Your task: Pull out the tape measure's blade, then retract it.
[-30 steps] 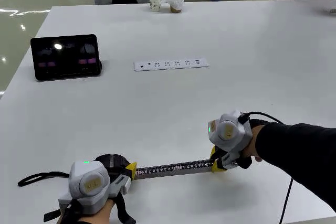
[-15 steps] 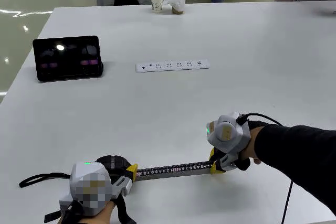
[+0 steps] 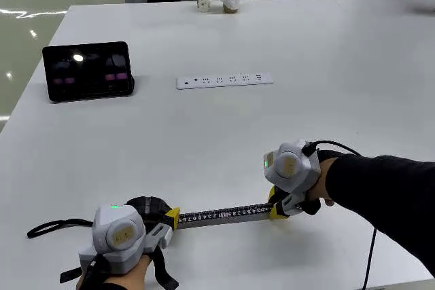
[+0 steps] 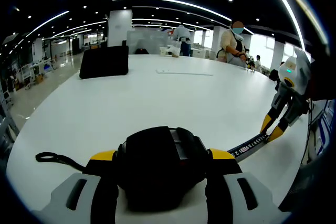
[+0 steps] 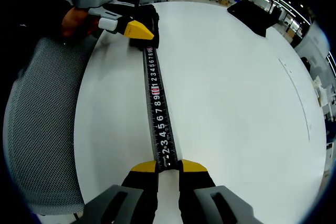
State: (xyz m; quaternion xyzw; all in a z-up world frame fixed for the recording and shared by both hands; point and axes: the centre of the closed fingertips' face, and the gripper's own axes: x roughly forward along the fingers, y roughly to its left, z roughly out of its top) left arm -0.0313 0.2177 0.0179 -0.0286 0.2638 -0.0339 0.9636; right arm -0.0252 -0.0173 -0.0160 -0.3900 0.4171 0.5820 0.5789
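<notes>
**Steady at both ends:** On a broad white counter (image 3: pixel 204 140), a person works a tape measure (image 3: pixel 151 208) near the front edge with a tool in each hand. The left hand-held gripper (image 3: pixel 165 227) is clamped around the case, one yellow-tipped jaw on either side. This apparently pins the body flat so it cannot slide toward the pull. The right hand-held gripper (image 5: pixel 168 167) is pinched closed on the free end of the blade (image 5: pixel 156 103), well apart from the case. That grip likely keeps the spring from drawing the strip home. Between the two, the blade lies straight and low along the counter, partly drawn out. By the look of it the pull-out half of the job is under way, with retraction not yet done. The case is rounded and black. The blade is dark, with pale numerals and one red-marked figure part-way along. A thin black wrist strap (image 3: pixel 68 222) trails from the case toward the left.
</notes>
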